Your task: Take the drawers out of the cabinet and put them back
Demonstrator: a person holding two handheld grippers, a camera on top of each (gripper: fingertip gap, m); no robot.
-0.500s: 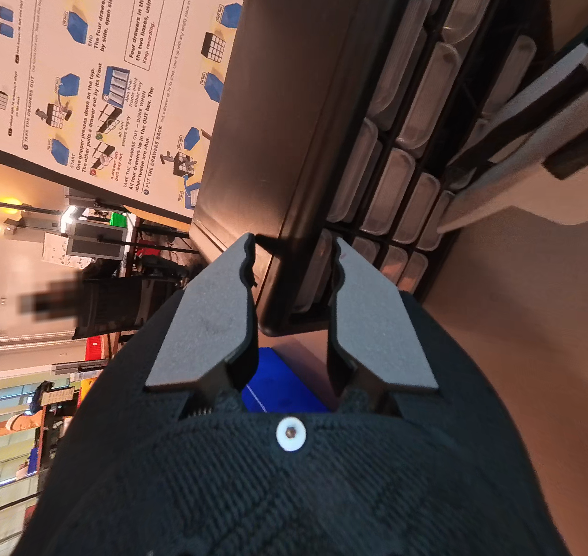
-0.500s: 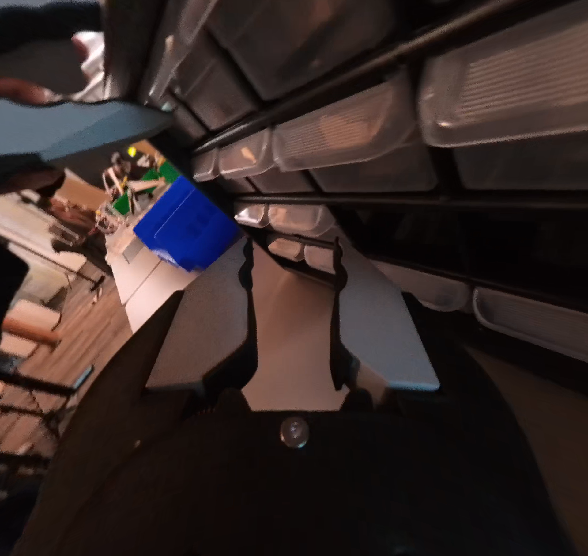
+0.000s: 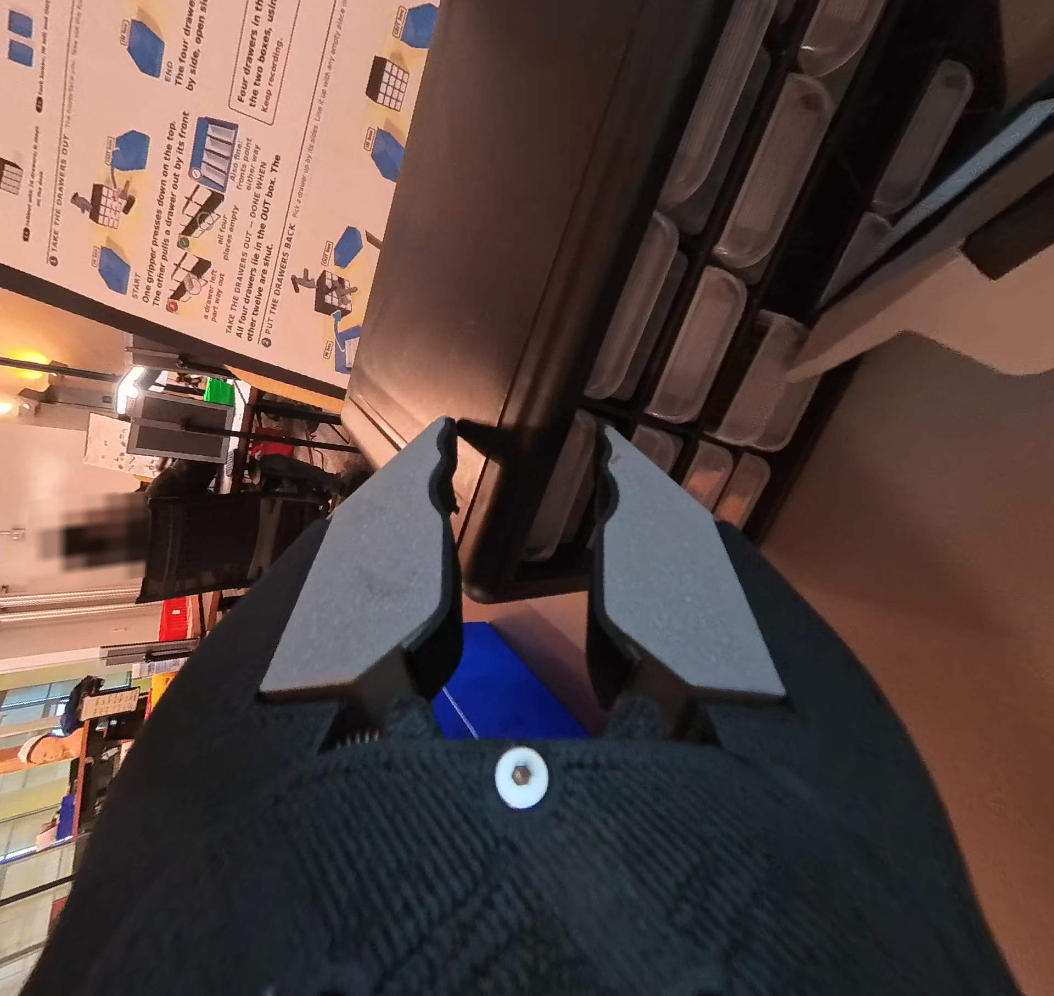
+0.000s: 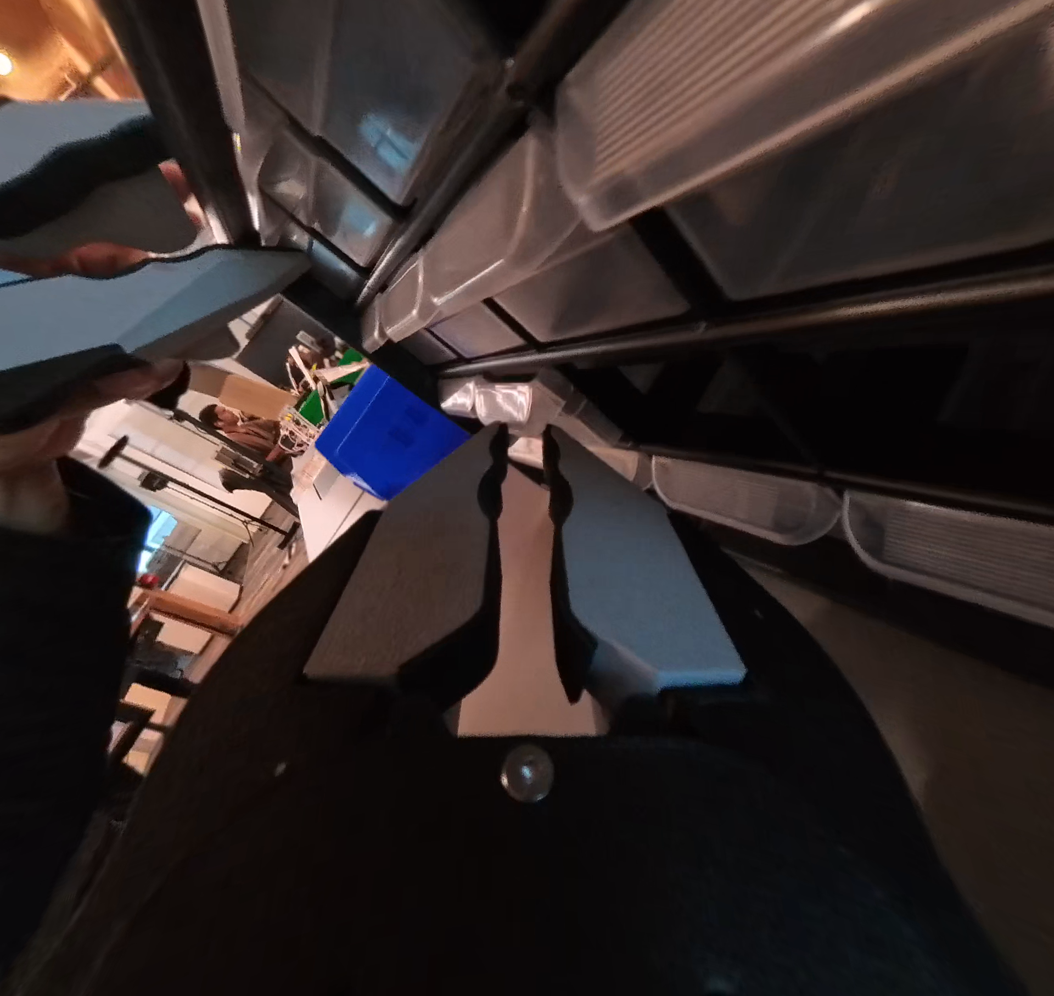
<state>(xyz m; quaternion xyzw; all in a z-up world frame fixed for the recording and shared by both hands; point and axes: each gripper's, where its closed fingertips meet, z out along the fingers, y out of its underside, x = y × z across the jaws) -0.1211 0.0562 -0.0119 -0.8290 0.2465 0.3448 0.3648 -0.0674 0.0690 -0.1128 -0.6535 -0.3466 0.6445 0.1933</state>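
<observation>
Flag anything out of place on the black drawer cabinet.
Nothing looks broken or spilled. In the right wrist view, one row of the black plastic cabinet has dark empty slots, while clear plastic drawers fill the neighbouring rows.

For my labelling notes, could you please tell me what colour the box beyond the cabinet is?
The box is bright blue, seen best in the right wrist view.

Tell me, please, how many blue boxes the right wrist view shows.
1. The blue box lies past the cabinet corner, left of the right gripper tips. Others may be hidden.
</observation>
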